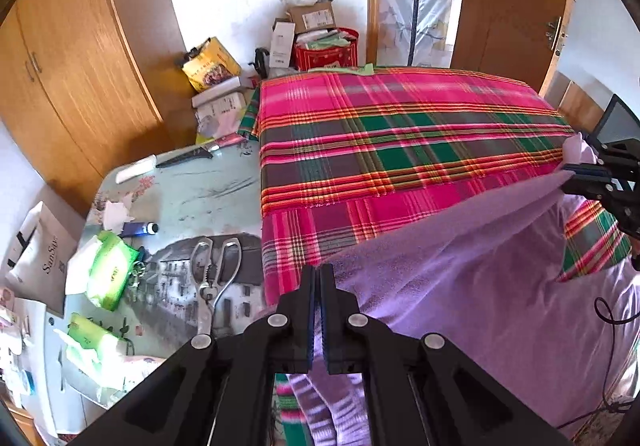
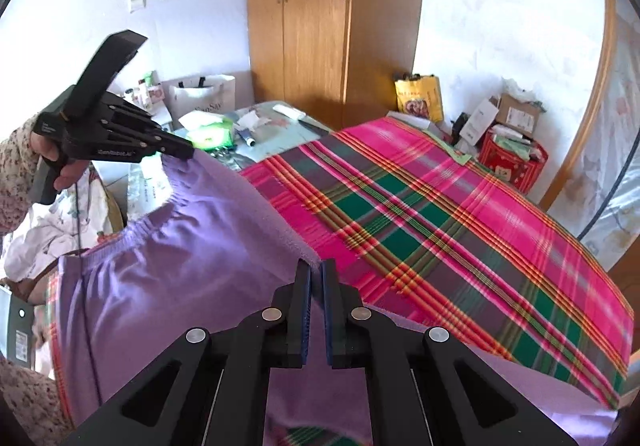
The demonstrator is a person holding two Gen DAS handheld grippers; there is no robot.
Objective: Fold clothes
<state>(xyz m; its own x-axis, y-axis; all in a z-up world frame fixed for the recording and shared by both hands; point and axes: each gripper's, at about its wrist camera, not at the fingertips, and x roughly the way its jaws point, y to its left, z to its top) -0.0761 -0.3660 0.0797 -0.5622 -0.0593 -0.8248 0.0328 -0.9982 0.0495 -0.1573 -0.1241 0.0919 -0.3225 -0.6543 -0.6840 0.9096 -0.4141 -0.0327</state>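
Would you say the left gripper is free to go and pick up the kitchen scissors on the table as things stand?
Probably not yet: the left gripper is shut on the purple garment. The scissors lie uncovered beside it, so only the held cloth stands in the way.

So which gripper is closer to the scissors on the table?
Left. The left gripper is pinching the purple garment just beside the scissors. The right gripper holds the garment's far side, well away from them.
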